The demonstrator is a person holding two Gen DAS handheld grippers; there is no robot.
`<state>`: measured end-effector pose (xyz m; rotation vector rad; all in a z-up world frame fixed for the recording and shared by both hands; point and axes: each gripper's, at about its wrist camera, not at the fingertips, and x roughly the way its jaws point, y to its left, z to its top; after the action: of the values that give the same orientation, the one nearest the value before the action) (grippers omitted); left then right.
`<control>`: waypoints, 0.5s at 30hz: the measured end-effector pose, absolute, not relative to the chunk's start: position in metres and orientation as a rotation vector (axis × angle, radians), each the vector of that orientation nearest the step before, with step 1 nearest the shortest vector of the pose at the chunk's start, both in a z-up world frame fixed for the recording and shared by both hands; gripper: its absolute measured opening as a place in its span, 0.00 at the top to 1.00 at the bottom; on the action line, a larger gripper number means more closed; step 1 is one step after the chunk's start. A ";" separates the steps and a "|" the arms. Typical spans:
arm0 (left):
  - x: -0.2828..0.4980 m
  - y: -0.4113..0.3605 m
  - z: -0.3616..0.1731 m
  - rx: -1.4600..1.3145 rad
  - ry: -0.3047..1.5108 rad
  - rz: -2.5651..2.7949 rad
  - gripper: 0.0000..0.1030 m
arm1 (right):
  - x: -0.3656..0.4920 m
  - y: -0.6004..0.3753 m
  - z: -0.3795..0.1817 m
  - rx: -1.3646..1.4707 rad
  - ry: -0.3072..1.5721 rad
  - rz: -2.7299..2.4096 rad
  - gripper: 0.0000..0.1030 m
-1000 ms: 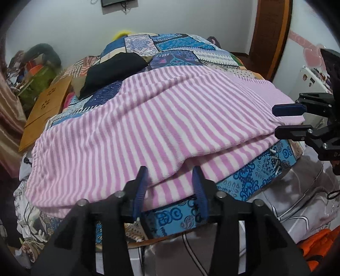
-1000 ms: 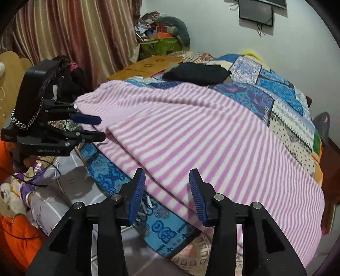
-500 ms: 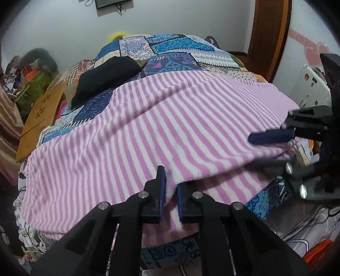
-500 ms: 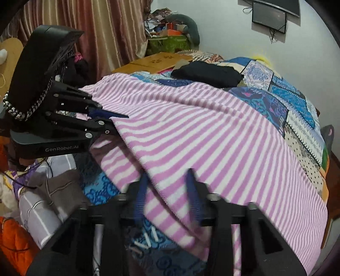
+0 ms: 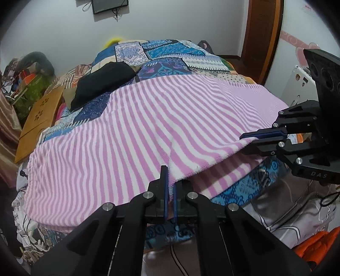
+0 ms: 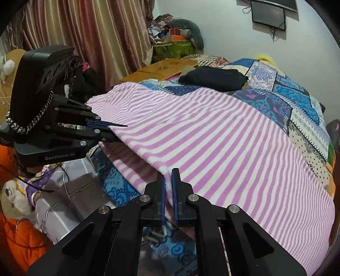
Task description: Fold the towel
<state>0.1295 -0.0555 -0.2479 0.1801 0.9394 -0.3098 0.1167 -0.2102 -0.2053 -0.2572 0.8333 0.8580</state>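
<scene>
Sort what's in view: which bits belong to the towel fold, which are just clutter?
Job:
striped towel
left tool, shut on its near edge
right tool, shut on the same edge

Clutter:
patchwork quilt
black bundle
teddy bear
curtain

My left claw (image 5: 169, 186) hides the towel (image 5: 148, 131) edge pinched inside it; my right claw (image 6: 168, 191) does likewise. The towel's lower layer lies mostly buried beneath the lifted fold. The wall screen (image 6: 268, 13) is cropped.
</scene>
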 end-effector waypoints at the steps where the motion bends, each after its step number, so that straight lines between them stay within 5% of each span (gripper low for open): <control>1: 0.129 -0.055 -0.251 0.175 0.952 -0.310 0.97 | 0.117 -0.210 -0.207 -0.259 0.841 0.858 0.95; 7: 0.123 -0.048 -0.261 0.142 1.001 -0.308 0.93 | 0.120 -0.212 -0.216 -0.225 0.917 0.854 0.87; 9: 0.118 -0.041 -0.258 0.133 1.000 -0.301 0.92 | 0.119 -0.215 -0.212 -0.220 0.937 0.864 0.74; 15: 0.107 0.008 -0.240 0.049 0.978 -0.192 0.86 | 0.113 -0.233 -0.196 -0.225 0.898 0.810 0.63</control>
<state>0.1073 0.0080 -0.2404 0.0493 0.9779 -0.1916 0.1126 -0.2325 -0.1960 -0.2254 0.8983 0.8102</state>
